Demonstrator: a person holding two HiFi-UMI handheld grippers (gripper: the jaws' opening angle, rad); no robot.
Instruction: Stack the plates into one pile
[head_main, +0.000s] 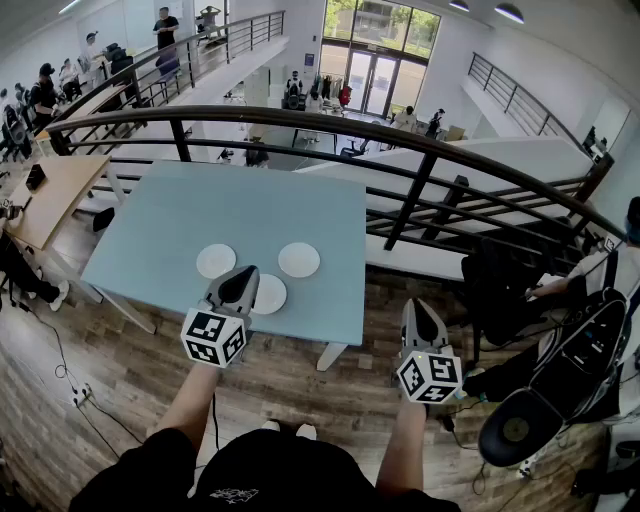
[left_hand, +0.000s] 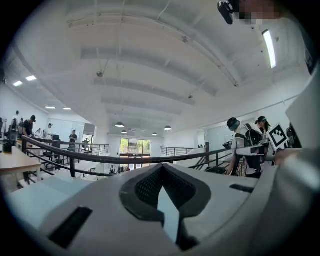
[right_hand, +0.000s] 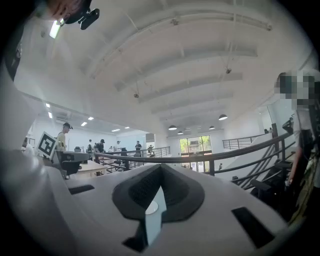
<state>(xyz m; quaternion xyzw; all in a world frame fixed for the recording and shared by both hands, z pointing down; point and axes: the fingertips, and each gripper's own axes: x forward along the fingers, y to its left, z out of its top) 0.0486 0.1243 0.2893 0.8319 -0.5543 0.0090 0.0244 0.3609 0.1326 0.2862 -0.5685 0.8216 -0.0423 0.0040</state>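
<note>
Three white plates lie apart on the pale blue table (head_main: 180, 215) in the head view: one at the left (head_main: 216, 261), one at the right (head_main: 299, 260) and one nearer the front edge (head_main: 272, 296). My left gripper (head_main: 243, 272) is shut and empty, held level above the front plate and hiding part of it. My right gripper (head_main: 419, 305) is also shut and empty, off the table's front right corner over the wooden floor. In the left gripper view the jaws (left_hand: 161, 169) are closed together. Past the closed jaws (right_hand: 160, 169) of the right gripper view, a sliver of a plate (right_hand: 150, 207) shows.
A dark metal railing (head_main: 420, 150) curves behind the table. A wooden desk (head_main: 55, 195) stands at the left. At the right a seated person (head_main: 590, 280) has black gear (head_main: 520, 425) on the floor. Cables (head_main: 75, 390) trail across the wooden floor at the left.
</note>
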